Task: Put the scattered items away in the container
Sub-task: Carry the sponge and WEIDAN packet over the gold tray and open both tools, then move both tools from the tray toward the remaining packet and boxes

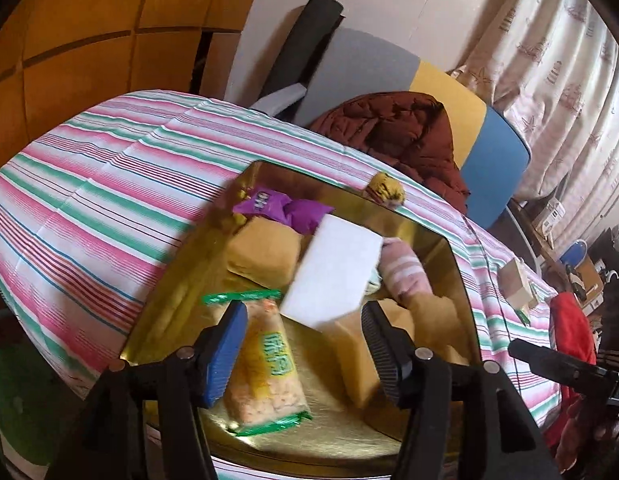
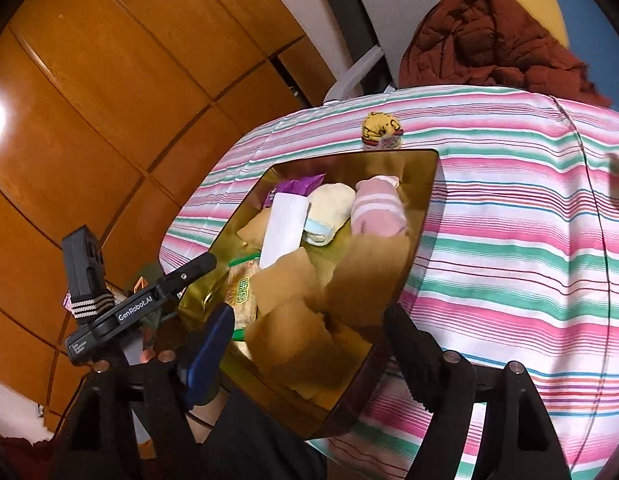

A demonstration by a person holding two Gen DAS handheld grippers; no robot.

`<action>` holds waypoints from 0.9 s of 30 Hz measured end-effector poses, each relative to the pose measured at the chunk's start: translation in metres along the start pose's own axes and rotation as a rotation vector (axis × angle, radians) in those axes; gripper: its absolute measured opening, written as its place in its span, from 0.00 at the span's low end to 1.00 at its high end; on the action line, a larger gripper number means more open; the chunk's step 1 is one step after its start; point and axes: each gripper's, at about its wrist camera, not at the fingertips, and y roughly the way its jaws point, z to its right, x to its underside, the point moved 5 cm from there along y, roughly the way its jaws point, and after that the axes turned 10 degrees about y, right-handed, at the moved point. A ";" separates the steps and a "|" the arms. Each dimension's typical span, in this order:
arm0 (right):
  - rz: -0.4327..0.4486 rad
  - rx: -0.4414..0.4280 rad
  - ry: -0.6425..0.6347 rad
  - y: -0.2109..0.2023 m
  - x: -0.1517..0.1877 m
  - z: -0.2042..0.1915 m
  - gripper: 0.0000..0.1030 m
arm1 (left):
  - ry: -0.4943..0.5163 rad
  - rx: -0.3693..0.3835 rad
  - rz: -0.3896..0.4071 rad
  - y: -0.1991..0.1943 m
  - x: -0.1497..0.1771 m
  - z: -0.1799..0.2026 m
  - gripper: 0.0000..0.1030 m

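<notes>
A shiny gold tray (image 1: 457,280) (image 2: 425,200) sits on the striped tablecloth. In it lie a green-edged snack pack (image 1: 265,360) (image 2: 241,292), a purple packet (image 1: 281,208) (image 2: 297,186), a white flat pack (image 1: 333,272) (image 2: 283,224), a pink striped sock (image 1: 401,272) (image 2: 377,208) and a pale yellow cloth (image 2: 333,204). My left gripper (image 1: 305,356) is open just above the snack pack. My right gripper (image 2: 309,356) is open over the tray's near corner. A yellow scrunchie-like item (image 1: 385,188) (image 2: 379,130) lies on the cloth beyond the tray.
A small wooden box (image 1: 513,280) and a red cloth (image 1: 569,320) lie at the table's right. A chair with a dark red jacket (image 1: 401,136) (image 2: 489,40) stands behind the table. Wooden cabinets (image 2: 89,120) are to the left. The left gripper's body (image 2: 149,304) shows beside the tray.
</notes>
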 end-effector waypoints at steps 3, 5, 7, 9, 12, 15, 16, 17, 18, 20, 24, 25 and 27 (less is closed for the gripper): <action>0.017 0.001 0.002 -0.006 -0.001 0.004 0.75 | 0.031 0.038 0.003 0.001 -0.002 0.017 0.59; 0.041 0.024 -0.004 -0.012 -0.004 0.010 0.75 | 0.054 0.065 0.007 0.001 -0.003 0.029 0.59; 0.059 0.042 0.001 -0.020 -0.009 0.017 0.76 | 0.080 0.089 0.014 0.000 -0.005 0.043 0.59; 0.080 0.060 0.020 -0.030 -0.014 0.030 0.77 | 0.112 0.118 0.022 -0.001 -0.009 0.060 0.59; 0.130 0.105 0.063 -0.050 -0.025 0.056 0.79 | 0.144 0.145 0.023 0.000 -0.013 0.082 0.59; 0.183 0.148 0.129 -0.073 -0.035 0.086 0.81 | 0.166 0.175 0.015 0.004 -0.016 0.102 0.59; 0.195 0.159 0.150 -0.079 -0.038 0.095 0.81 | 0.172 0.180 0.013 0.006 -0.017 0.108 0.59; 0.209 0.171 0.176 -0.086 -0.041 0.106 0.81 | 0.182 0.192 0.007 0.008 -0.017 0.116 0.59; 0.223 0.183 0.203 -0.094 -0.043 0.117 0.81 | 0.192 0.200 0.001 0.010 -0.018 0.123 0.59; 0.248 0.205 0.244 -0.107 -0.046 0.134 0.81 | 0.207 0.205 -0.007 0.013 -0.018 0.134 0.59; 0.282 0.251 0.285 -0.125 -0.047 0.156 0.81 | 0.238 0.230 -0.020 0.019 -0.018 0.156 0.59; 0.287 0.262 0.287 -0.128 -0.047 0.160 0.81 | 0.246 0.237 -0.023 0.020 -0.018 0.162 0.59; 0.295 0.290 0.286 -0.132 -0.047 0.166 0.82 | 0.265 0.246 -0.033 0.022 -0.017 0.174 0.59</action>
